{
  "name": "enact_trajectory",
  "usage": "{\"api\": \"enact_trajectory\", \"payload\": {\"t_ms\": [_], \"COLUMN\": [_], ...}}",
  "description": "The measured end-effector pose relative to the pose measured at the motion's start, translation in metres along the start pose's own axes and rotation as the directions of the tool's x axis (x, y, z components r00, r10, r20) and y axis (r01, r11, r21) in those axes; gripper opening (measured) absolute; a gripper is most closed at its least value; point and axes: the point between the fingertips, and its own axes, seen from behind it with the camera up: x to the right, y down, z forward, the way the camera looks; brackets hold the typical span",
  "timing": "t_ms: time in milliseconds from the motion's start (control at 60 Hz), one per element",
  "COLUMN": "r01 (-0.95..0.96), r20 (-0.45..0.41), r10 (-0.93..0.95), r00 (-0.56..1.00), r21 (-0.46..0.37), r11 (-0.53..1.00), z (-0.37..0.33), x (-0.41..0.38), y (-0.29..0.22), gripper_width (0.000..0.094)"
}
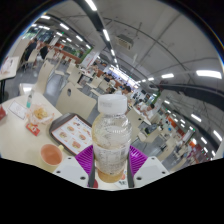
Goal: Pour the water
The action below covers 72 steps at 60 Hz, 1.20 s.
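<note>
The hand-held gripper [111, 168] is clamped on a clear plastic bottle [112, 135], both purple pads [86, 158] pressing its sides. The bottle stands upright, white cap on top, amber liquid low inside. At nine o'clock from it, a small cup [52, 154] sits on the white tabletop [20, 140], beside a tablet [72, 128].

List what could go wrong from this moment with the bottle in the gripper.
1. The bottle is tilted between the gripper fingers, white cap on; pouring needs the cap off first.
2. It looks nearly empty, amber liquid low, so light plastic may slip or crush.
3. The orange cup sits off to the side on the table; a misjudged swing could spill.
</note>
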Motion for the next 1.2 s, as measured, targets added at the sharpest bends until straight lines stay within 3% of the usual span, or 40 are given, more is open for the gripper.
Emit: {"api": "enact_trajectory", "payload": {"t_ms": [200, 567, 700, 850, 900, 933, 983, 1200], "r01": [-0.367, -0.495, -0.514, -0.502, -0.487, -0.485, -0.492, -0.477], "r20": [0.131, 0.223, 0.226, 0.231, 0.224, 0.218, 0.203, 0.126], "r10": [0.370, 0.518, 0.524, 0.517, 0.521, 0.531, 0.543, 0.533], "r00": [0.920, 0.826, 0.821, 0.825, 0.824, 0.819, 0.815, 0.837], "r21": [-0.049, -0.154, -0.107, -0.121, -0.192, -0.232, -0.253, -0.308], "r11": [0.929, 0.855, 0.851, 0.856, 0.852, 0.843, 0.833, 0.823], "z": [0.027, 0.062, 0.057, 0.057, 0.055, 0.052, 0.043, -0.043], "x": [-0.009, -0.058, -0.059, -0.059, -0.066, -0.068, -0.067, -0.053], "y": [0.053, 0.138, 0.140, 0.141, 0.152, 0.158, 0.159, 0.140], "gripper_width": [0.0441, 0.0455, 0.0462, 0.0558, 0.0695, 0.0862, 0.0821, 0.0846]}}
